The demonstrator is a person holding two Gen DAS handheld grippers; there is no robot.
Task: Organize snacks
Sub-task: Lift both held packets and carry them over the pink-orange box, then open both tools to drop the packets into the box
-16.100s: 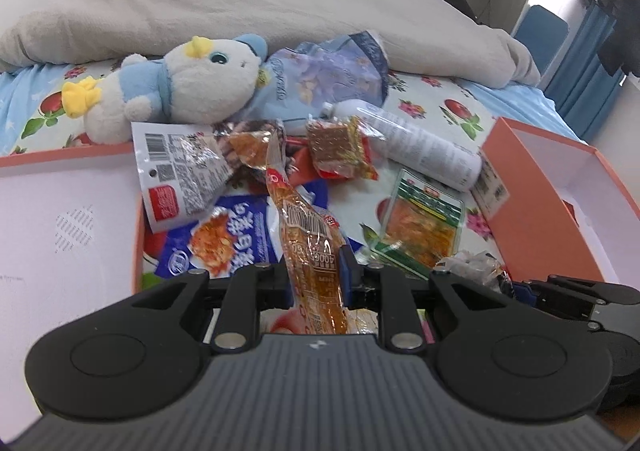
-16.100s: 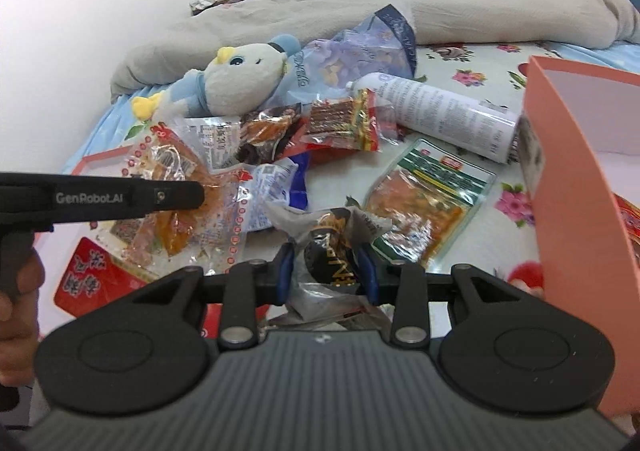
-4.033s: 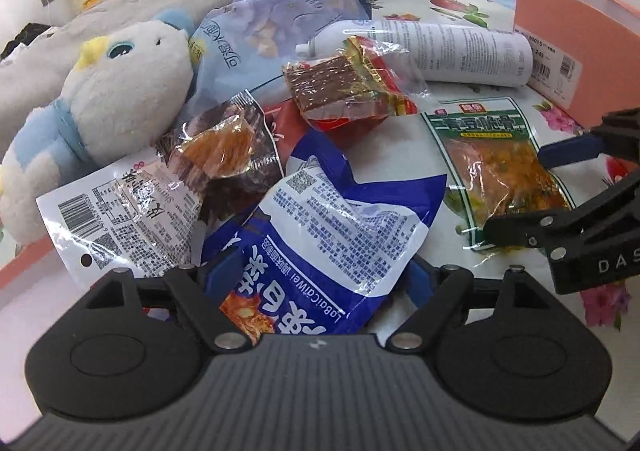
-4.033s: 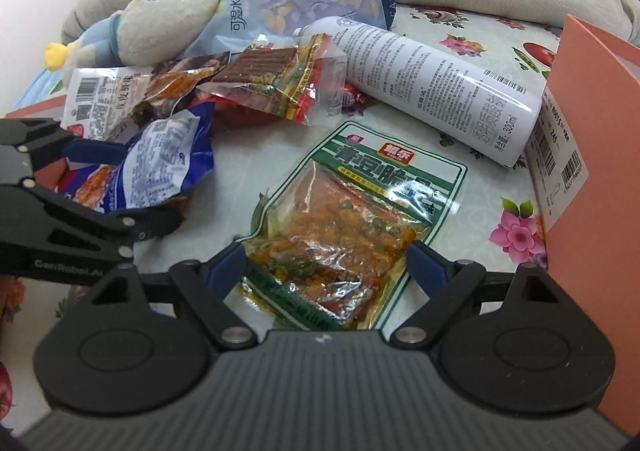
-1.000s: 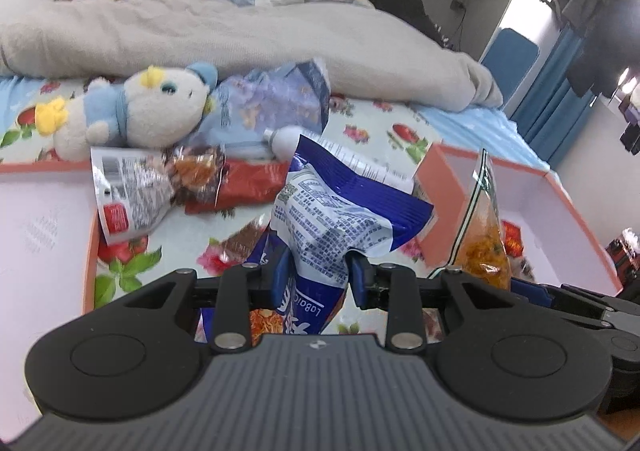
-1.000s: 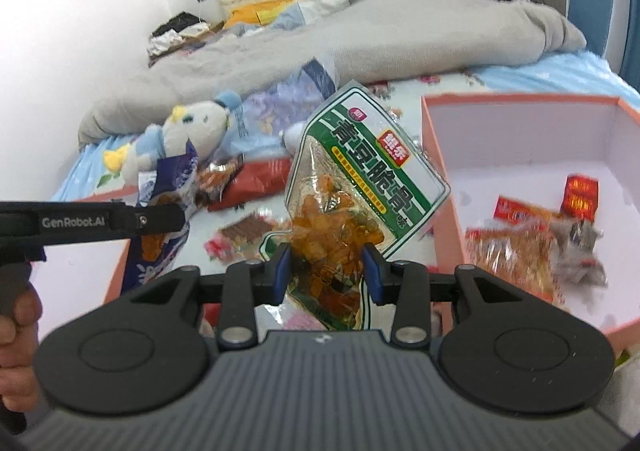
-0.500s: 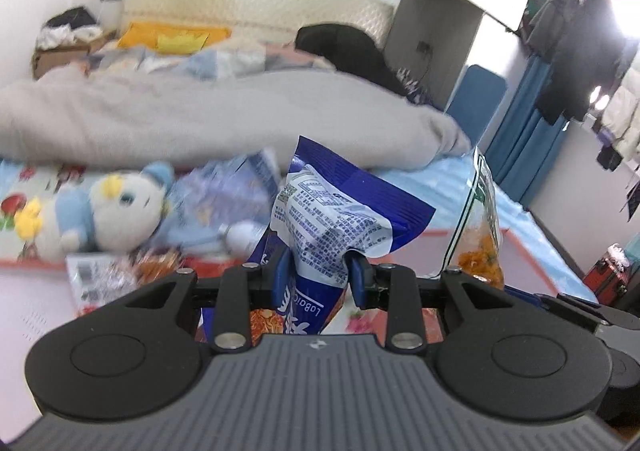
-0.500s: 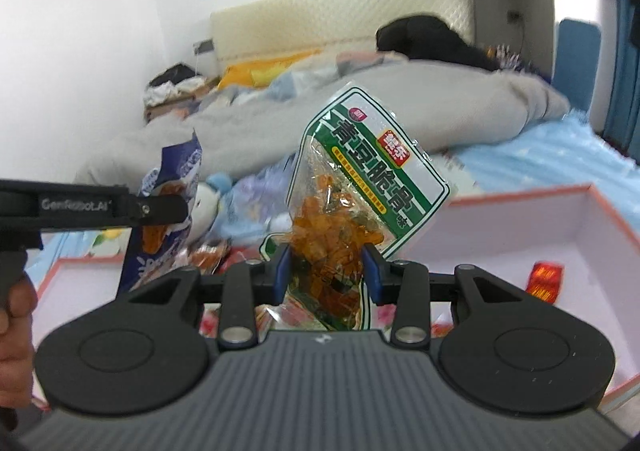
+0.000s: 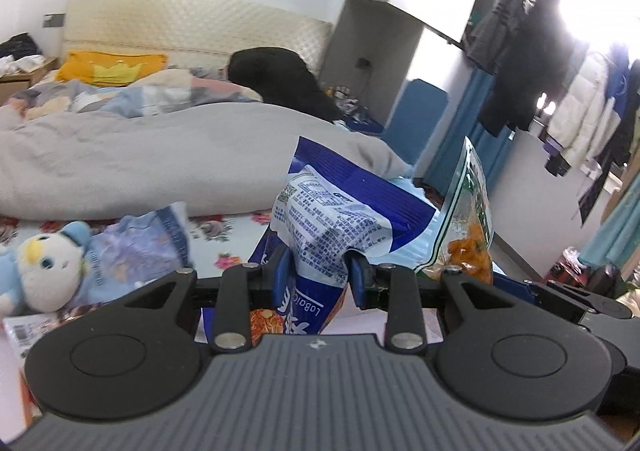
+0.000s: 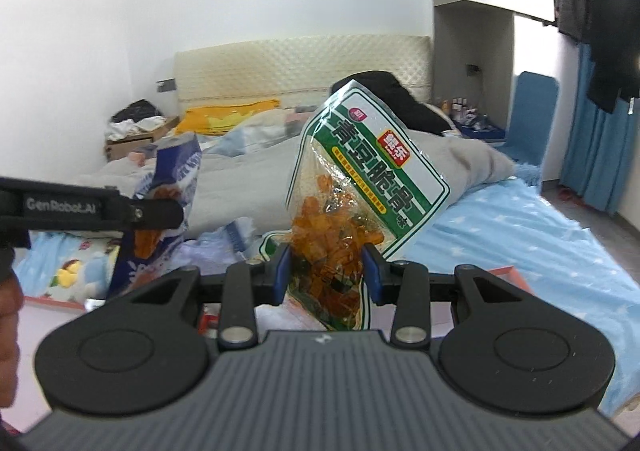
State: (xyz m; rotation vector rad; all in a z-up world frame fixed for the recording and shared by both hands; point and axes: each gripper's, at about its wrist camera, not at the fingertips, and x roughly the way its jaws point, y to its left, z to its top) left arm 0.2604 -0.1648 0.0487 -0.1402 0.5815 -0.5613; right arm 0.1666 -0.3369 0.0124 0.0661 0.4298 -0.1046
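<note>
My left gripper (image 9: 318, 275) is shut on a blue and white snack bag (image 9: 340, 211) and holds it up high above the bed. The same bag shows at the left of the right wrist view (image 10: 168, 187). My right gripper (image 10: 325, 271) is shut on a green-labelled clear pouch of orange snacks (image 10: 360, 179), also raised; its edge shows in the left wrist view (image 9: 472, 227). The orange box's rim (image 10: 500, 271) peeks out low behind the right gripper. More snack packets (image 9: 24, 327) lie on the bed at the lower left, mostly hidden.
A plush duck (image 9: 44, 271) and a pale purple bag (image 9: 140, 247) lie on the floral sheet. A grey duvet (image 9: 140, 163) covers the bed behind. A blue chair (image 10: 532, 111), blue curtains and hanging clothes (image 9: 520, 63) stand to the right.
Both grippers have risen and tilted upward with their bags. The bed, plush and boxes have dropped low in both views, and the room's far wall now fills the frames.
</note>
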